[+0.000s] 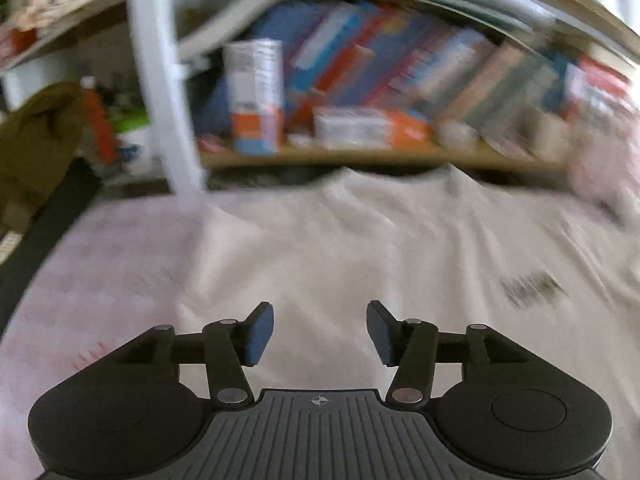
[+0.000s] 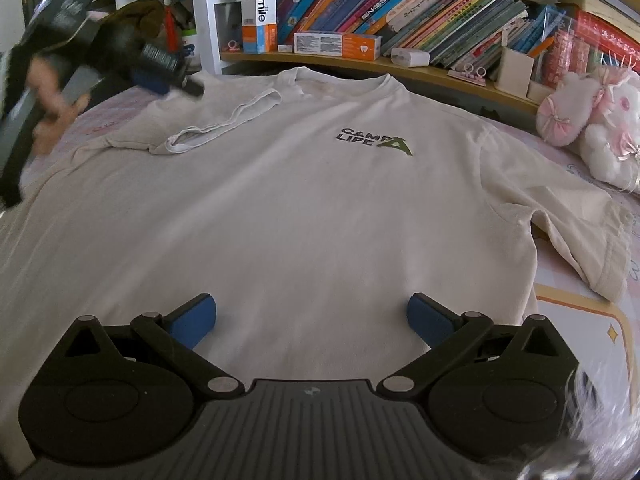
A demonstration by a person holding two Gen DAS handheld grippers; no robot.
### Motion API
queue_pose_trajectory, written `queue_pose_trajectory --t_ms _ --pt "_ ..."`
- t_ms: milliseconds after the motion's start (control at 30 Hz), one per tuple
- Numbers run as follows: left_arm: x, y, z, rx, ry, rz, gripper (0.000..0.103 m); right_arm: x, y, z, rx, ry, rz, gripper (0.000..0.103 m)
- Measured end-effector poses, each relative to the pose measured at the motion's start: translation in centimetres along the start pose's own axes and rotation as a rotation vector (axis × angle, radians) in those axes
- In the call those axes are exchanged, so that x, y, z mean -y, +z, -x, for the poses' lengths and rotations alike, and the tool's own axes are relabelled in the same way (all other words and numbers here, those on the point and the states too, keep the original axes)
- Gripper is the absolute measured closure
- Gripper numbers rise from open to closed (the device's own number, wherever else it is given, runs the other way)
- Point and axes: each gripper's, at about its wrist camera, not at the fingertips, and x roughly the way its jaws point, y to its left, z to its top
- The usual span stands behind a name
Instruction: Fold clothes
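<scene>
A cream T-shirt [image 2: 280, 208] with a dark "CAMP LIFE" print [image 2: 374, 141] lies face up on the bed, collar toward the bookshelf. Its left sleeve [image 2: 224, 120] is folded in onto the chest; its right sleeve [image 2: 580, 232] lies spread out. My right gripper [image 2: 312, 318] is open and empty, just above the shirt's lower part. My left gripper [image 1: 320, 332] is open and empty over the shirt [image 1: 360, 240] in its blurred view. In the right wrist view it shows blurred at the far left by the shoulder [image 2: 160, 68], held by a hand.
A pink bed sheet [image 1: 100, 260] lies under the shirt. A wooden shelf [image 2: 360, 62] with books and boxes runs behind the bed. A white upright post [image 2: 204, 12] stands at the back left. Plush toys [image 2: 592, 120] sit at the right.
</scene>
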Motion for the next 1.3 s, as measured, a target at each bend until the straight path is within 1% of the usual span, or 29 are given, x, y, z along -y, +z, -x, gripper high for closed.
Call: queue_pose_trajectory --t_ms 100,167,267,333,400,500,533,567,600,633,700,800,1000,1067,1133,1167,1200,1233,1267,1300 --pt "-3.5 2.2 -3.3 -0.022 0.071 0.092 0.051 -0.1 0.0 0.0 -0.002 -0.008 -0.006 0.000" --pt "-5.8 3.1 -5.2 -0.038 0.088 0.136 0.051 -0.1 0.0 0.0 -0.004 -0.013 -0.010 0.000" --pt "-9.0 4.2 -7.8 -0.062 0.085 0.166 0.051 -0.2 0.1 0.1 -0.005 -0.021 -0.017 0.000" --pt "-10.6 4.4 -9.3 -0.087 0.059 0.186 0.052 -0.3 0.1 0.0 -0.007 -0.030 -0.024 0.000" --pt "-11.8 4.4 -10.4 -0.103 -0.010 0.221 0.054 -0.4 0.2 0.0 -0.010 -0.042 -0.034 0.000" --pt "-12.6 4.2 -10.7 -0.101 -0.119 0.269 0.054 -0.6 0.3 -0.1 -0.017 -0.065 -0.054 0.000" --pt "-12.9 4.2 -10.7 -0.098 -0.136 0.279 0.055 -0.7 0.4 -0.2 -0.019 -0.074 -0.063 0.000" --pt "-13.1 4.2 -10.8 -0.099 -0.151 0.287 0.068 -0.8 0.5 -0.3 -0.020 -0.084 -0.072 0.000" --pt "-13.4 4.1 -11.1 -0.111 -0.160 0.288 0.091 -0.8 0.6 -0.3 -0.021 -0.094 -0.081 0.000" --pt "-13.7 4.1 -11.4 -0.120 -0.164 0.287 0.100 -0.9 0.7 -0.4 -0.021 -0.102 -0.089 0.000" --pt "-14.3 4.1 -11.8 -0.119 -0.147 0.280 0.100 -1.0 0.8 -0.6 -0.025 -0.119 -0.106 0.000" --pt "-15.3 4.1 -12.4 -0.127 -0.133 0.317 0.100 -1.1 1.1 -0.7 -0.033 -0.137 -0.125 0.000" --pt "-15.4 4.3 -12.9 -0.114 -0.136 0.348 0.100 -1.2 1.5 -1.1 -0.040 -0.169 -0.155 0.000" --pt "-15.6 4.3 -13.0 -0.116 -0.144 0.336 0.100 -1.3 1.6 -1.1 -0.044 -0.177 -0.163 0.000" --pt "-15.7 4.3 -12.8 -0.117 -0.154 0.326 0.093 -1.4 1.6 -1.1 -0.048 -0.181 -0.167 0.000" --pt "-16.1 4.5 -12.6 -0.106 -0.140 0.341 0.091 -1.4 1.7 -1.1 -0.049 -0.181 -0.167 0.000" --pt "-16.6 4.6 -12.3 -0.092 -0.128 0.362 0.084 -1.4 1.7 -1.1 -0.049 -0.182 -0.167 0.000" --pt "-17.3 4.8 -11.8 -0.066 -0.126 0.405 0.078 -1.5 1.7 -1.0 -0.049 -0.182 -0.167 0.000" --pt "-18.0 4.8 -11.0 -0.043 -0.136 0.448 0.067 -1.5 1.7 -1.0 -0.049 -0.183 -0.168 0.000" --pt "-17.9 4.3 -9.9 -0.035 -0.148 0.444 0.058 -1.5 1.7 -1.0 -0.049 -0.185 -0.169 0.000"
